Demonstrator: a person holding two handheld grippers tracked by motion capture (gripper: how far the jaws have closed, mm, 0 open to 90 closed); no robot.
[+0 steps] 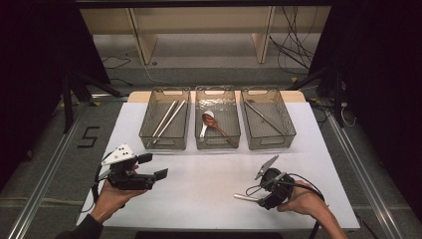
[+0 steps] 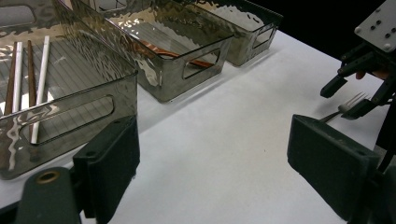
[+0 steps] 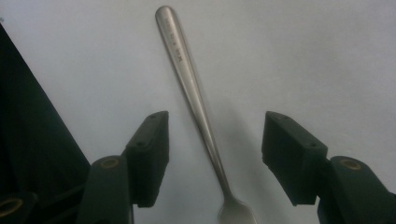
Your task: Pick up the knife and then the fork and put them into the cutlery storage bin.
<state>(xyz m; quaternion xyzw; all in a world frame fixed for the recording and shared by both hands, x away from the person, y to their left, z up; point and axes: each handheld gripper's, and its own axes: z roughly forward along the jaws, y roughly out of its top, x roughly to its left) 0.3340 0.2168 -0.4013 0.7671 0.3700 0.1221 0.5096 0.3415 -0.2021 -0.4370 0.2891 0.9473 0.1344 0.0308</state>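
Lying flat on the white table (image 1: pixel 199 184), a metal fork (image 3: pixel 196 100) sits between the spread jaws of the right gripper (image 1: pixel 266 191), untouched by either pad, near the table's front right. That gripper is open and lowered over the fork's handle. The left gripper (image 1: pixel 152 167), held near the front left, is open too and holds nothing. Beyond them stand three clear bins: the left bin (image 1: pixel 165 119) holds chopsticks (image 1: pixel 168 119), the middle bin (image 1: pixel 217 119) spoons (image 1: pixel 211 123), and the right bin (image 1: pixel 267 119) a long utensil.
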